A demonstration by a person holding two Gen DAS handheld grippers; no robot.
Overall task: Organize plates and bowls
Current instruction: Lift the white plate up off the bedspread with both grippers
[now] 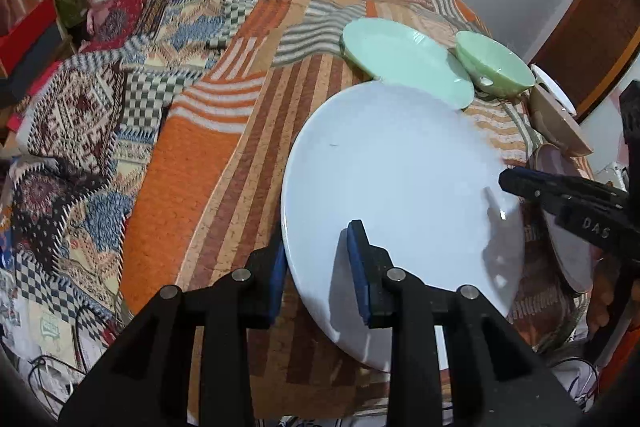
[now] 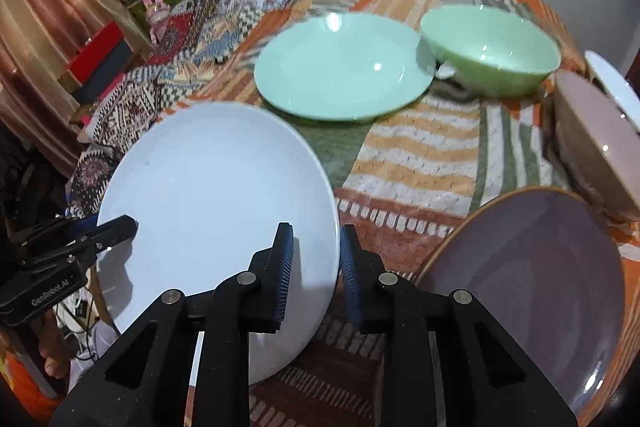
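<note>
We have the white plate (image 2: 216, 203) tilted over the patchwork blanket (image 1: 208, 163), left gripper (image 1: 318, 267) clamping its near rim, right gripper (image 2: 314, 275) pinching the opposite edge, mint plate (image 2: 344, 67) just beyond, green bowl (image 2: 490, 47) beside that, purple plate (image 2: 540, 275) right of the white one.

White plate (image 2: 208, 187): smooth glazed ceramic, soft sheen. Green plate (image 2: 344, 67) and green bowl (image 2: 492, 51): glossy, sharp highlights. Purple plate (image 2: 532, 267): duller satin glaze. Bedspread (image 1: 224, 155): woven patchwork cloth, nubby, matt. Fingers (image 2: 284, 267): matt black plastic, ribbed blue rubbery pads, shiny metal pins.
</note>
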